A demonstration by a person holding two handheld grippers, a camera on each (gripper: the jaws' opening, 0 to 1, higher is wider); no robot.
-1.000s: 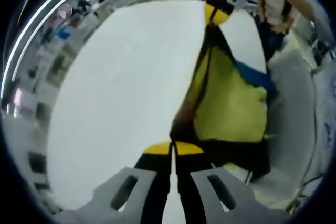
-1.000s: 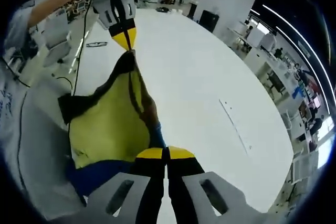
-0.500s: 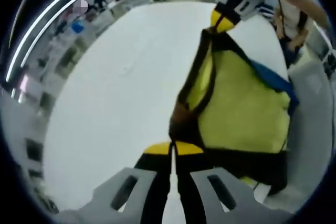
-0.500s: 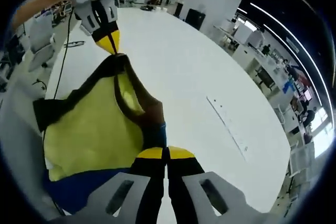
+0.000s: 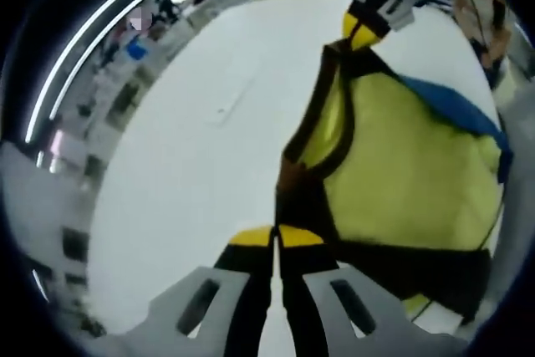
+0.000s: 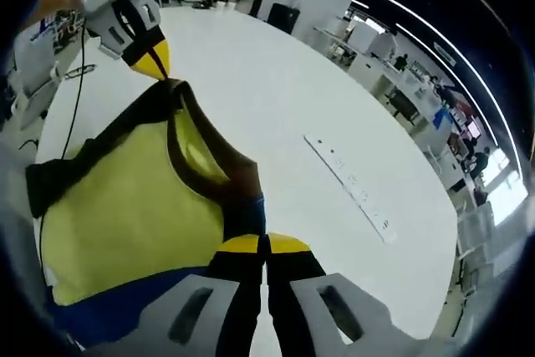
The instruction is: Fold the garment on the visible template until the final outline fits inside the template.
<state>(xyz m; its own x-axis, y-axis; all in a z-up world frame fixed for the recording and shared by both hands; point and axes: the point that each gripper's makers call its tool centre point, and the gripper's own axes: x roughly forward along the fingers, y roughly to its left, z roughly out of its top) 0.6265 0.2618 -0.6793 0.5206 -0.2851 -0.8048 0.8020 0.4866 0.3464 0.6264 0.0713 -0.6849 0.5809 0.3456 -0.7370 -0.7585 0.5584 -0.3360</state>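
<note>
A yellow garment [image 5: 410,173] with dark brown trim and a blue panel hangs stretched in the air between my two grippers, above a white table [image 5: 192,165]. My left gripper [image 5: 276,238] is shut on one brown corner of it at the bottom of the left gripper view; the right gripper [image 5: 361,33] pinches the other corner at the top of that view. In the right gripper view, my right gripper [image 6: 264,245] is shut on the brown and blue edge of the garment [image 6: 125,206], and the left gripper [image 6: 155,63] holds the far corner at the upper left.
The large white table [image 6: 301,123] carries a long white strip with small marks [image 6: 349,188] to the right. A black cable [image 6: 79,73] hangs near the table's left edge. Desks, monitors and ceiling lights ring the room.
The garment has spread wider and now shows more of its yellow face. Both views have tilted over the table, and the strip sits nearer the middle of the right gripper view.
</note>
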